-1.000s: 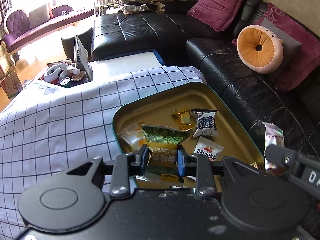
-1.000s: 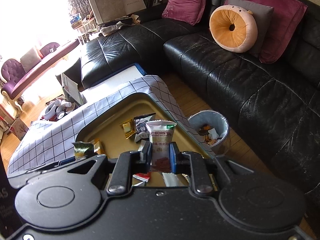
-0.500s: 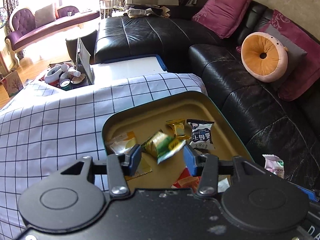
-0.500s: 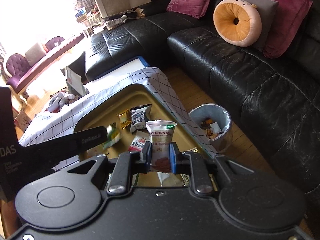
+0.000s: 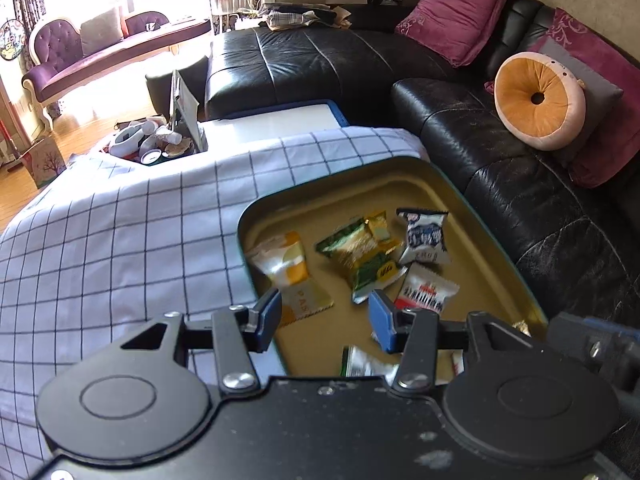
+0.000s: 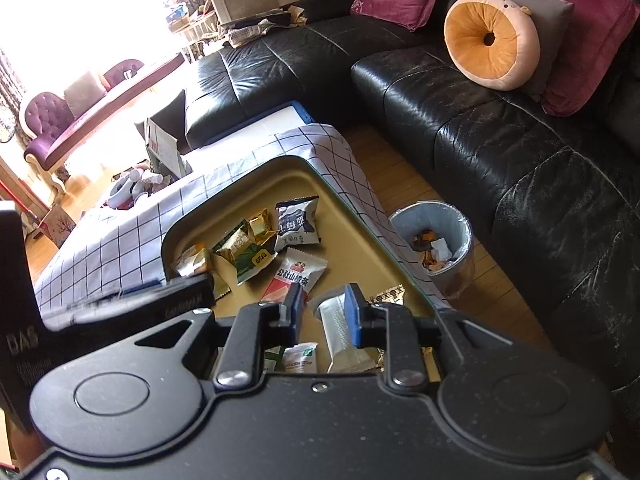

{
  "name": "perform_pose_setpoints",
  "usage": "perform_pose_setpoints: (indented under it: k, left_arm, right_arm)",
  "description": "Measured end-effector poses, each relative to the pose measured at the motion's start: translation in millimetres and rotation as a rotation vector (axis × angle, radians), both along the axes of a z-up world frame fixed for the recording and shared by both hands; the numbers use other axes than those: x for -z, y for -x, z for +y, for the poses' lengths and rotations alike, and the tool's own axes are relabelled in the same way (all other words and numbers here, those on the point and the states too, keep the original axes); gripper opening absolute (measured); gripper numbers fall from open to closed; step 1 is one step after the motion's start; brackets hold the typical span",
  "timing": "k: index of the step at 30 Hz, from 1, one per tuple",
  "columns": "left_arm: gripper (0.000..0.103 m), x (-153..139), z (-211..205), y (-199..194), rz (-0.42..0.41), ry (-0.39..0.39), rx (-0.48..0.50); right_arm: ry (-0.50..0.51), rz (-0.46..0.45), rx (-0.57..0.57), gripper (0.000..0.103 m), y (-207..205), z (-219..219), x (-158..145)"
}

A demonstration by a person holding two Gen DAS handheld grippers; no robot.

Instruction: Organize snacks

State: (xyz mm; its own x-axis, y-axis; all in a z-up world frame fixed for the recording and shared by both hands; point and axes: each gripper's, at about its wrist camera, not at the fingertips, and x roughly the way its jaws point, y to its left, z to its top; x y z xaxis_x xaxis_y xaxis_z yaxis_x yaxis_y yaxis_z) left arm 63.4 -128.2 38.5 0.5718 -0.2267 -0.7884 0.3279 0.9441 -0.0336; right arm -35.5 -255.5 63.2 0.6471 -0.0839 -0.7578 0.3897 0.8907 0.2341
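**Both grippers letting go over the snack tray**

L gripper [image 5: 324,318] is hanging over the near-left corner of the shallow gold metal tray w/ teal rim [image 5: 476,208], jaws apart & nothing between the blue pads. The green-and-yellow foil snack packet [image 5: 362,256] is lying loose in the tray beyond the pads, blurred, beside a small gold-wrapped candy [image 5: 378,224] & a navy-and-white snack pouch [image 5: 424,236]. An orange-and-white wrapper [image 5: 284,264] is sitting at the tray's left wall.

R gripper [image 6: 322,312] jaws have just been opening; a pale white-grey packet [image 6: 338,330] is sitting between the pads, looking free of them, w/ its lower end lying in the tray. A red-and-white sachet [image 6: 296,274] is lying just ahead. Tray is resting on a white check tablecloth [image 5: 120,232].
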Motion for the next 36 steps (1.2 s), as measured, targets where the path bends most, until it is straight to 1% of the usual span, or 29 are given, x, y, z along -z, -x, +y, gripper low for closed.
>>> perform_pose_setpoints:
  k: [3,7,11,14,16,18,21,24,36]
  left_arm:
    - [0.049,0.1,7.8,7.5,0.001,-0.017,0.002]
    - [0.050,-3.0,20.1,22.3,-0.031,-0.048,0.011]
    - [0.050,-3.7,34.1,33.4,-0.062,-0.088,0.008]
    - [0.050,-3.2,43.8,36.1,-0.057,-0.081,0.025]
    - [0.050,-1.0,48.6,37.3,-0.041,-0.070,0.041]
    - [0.050,1.5,52.1,39.3,-0.037,-0.072,0.056]
    - [0.050,4.4,54.6,42.6,-0.040,-0.088,0.063]
    - [0.050,6.6,58.9,43.7,-0.037,-0.086,0.069]
    - [0.050,9.3,74.6,36.4,-0.025,-0.092,0.026]
  right_arm:
    - [-0.002,-0.009,0.012,0.035,10.2,4.5,5.5]
    - [-0.006,-0.009,0.019,0.035,19.9,14.0,13.8]
    - [0.020,-0.001,0.059,0.035,24.3,26.0,25.7]
    - [0.007,0.039,0.087,0.035,22.0,32.0,36.7]
    - [-0.008,0.055,0.085,0.035,18.5,34.8,40.4]
    - [0.011,0.061,0.080,0.035,15.6,38.7,40.4]
    - [0.065,0.061,0.110,0.035,16.4,48.2,39.8]
    - [0.105,0.061,0.131,0.035,14.9,55.4,38.3]
    - [0.114,0.102,0.115,0.035,2.9,65.0,48.0]
